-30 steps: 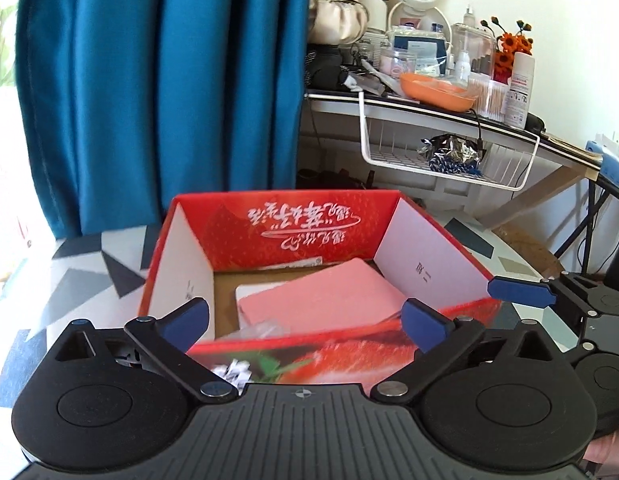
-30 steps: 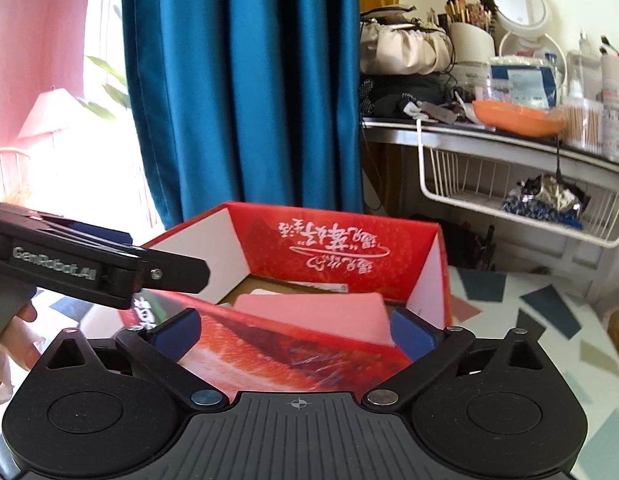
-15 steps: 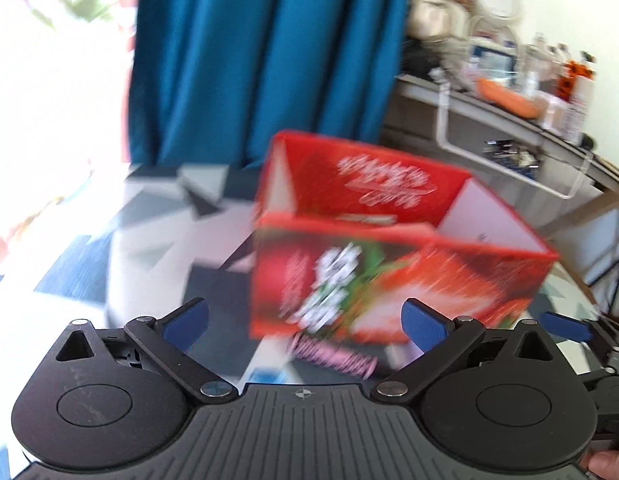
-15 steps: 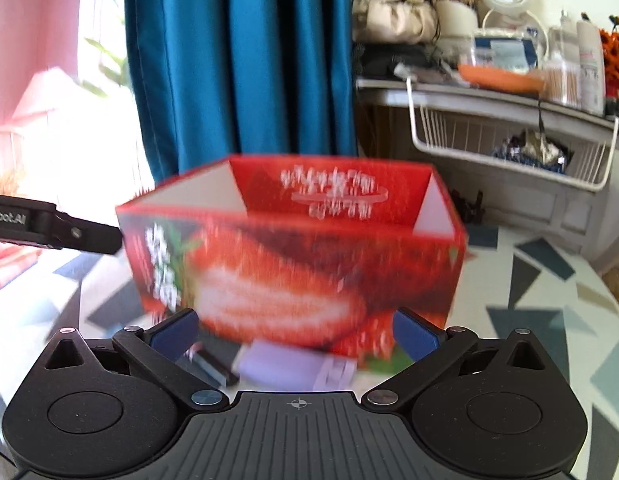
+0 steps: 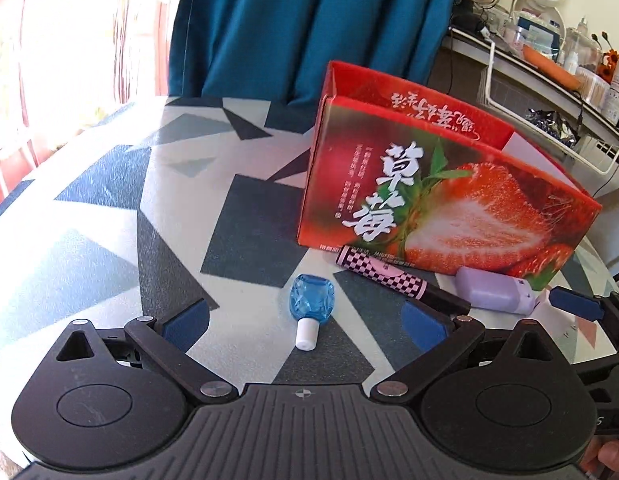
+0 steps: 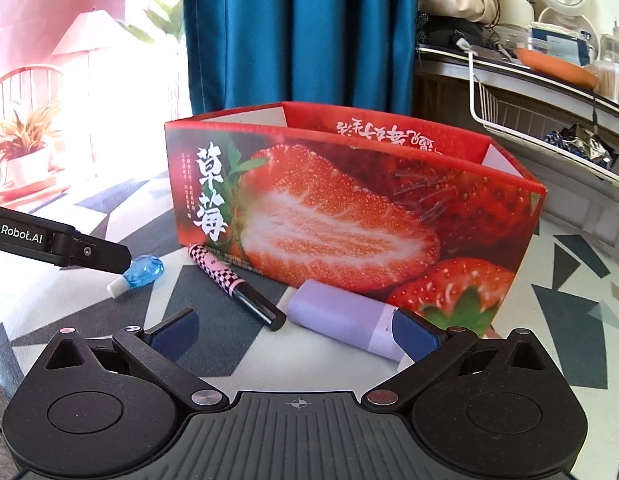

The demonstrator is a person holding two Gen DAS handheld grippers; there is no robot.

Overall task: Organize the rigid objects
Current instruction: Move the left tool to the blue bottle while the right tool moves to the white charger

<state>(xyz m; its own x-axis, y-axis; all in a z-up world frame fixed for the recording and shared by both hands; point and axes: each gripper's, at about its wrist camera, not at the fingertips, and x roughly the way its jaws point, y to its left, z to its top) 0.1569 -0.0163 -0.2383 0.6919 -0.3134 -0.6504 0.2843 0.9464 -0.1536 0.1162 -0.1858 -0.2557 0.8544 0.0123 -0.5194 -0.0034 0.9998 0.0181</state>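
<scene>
Tabletop (image 5: 109, 208) scene: both grippers' jaws spread wide, holding nothing

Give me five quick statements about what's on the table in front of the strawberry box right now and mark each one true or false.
1. The blue bottle lies on its side on the table. True.
2. The checkered pen stands upright inside the strawberry box. False: it lies on the table in front of the box.
3. The left gripper is shut on the blue bottle. False: its jaws are open and hold nothing.
4. The lilac case lies to the right of the pen. True.
5. The right gripper is open and empty. True.
</scene>
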